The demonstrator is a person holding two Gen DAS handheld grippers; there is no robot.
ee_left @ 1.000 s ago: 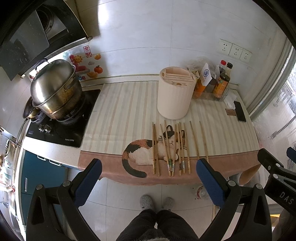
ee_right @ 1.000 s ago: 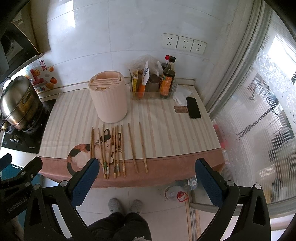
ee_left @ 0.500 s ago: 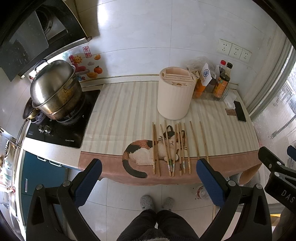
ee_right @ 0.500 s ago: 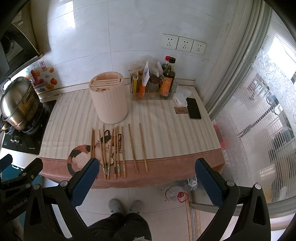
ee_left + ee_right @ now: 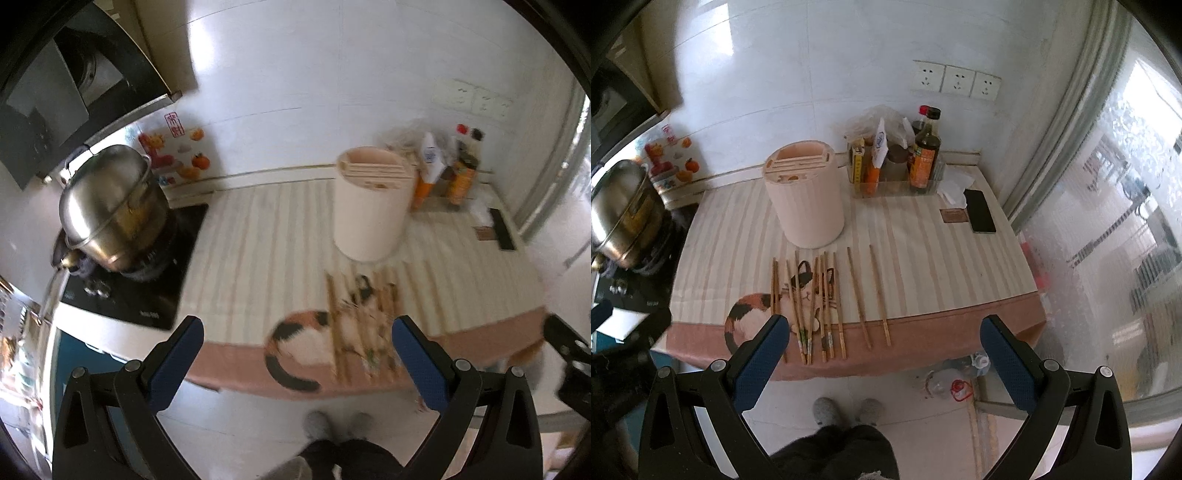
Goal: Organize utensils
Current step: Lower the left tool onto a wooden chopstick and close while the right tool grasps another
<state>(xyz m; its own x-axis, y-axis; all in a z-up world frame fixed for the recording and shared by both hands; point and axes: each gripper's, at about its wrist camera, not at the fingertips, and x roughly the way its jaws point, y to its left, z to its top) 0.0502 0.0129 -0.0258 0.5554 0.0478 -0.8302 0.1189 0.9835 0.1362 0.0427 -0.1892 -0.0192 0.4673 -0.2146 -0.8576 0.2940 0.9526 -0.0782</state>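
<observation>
While both tongs hang above the floor on the near side of the worktop (image 5: 923, 258), the left tongs (image 5: 297, 362) and right tongs (image 5: 882, 360) stand wide apart and empty. Chopsticks (image 5: 827, 299) lie in a row on the near worktop edge, just near of the cream utensil holder (image 5: 805, 199).
</observation>
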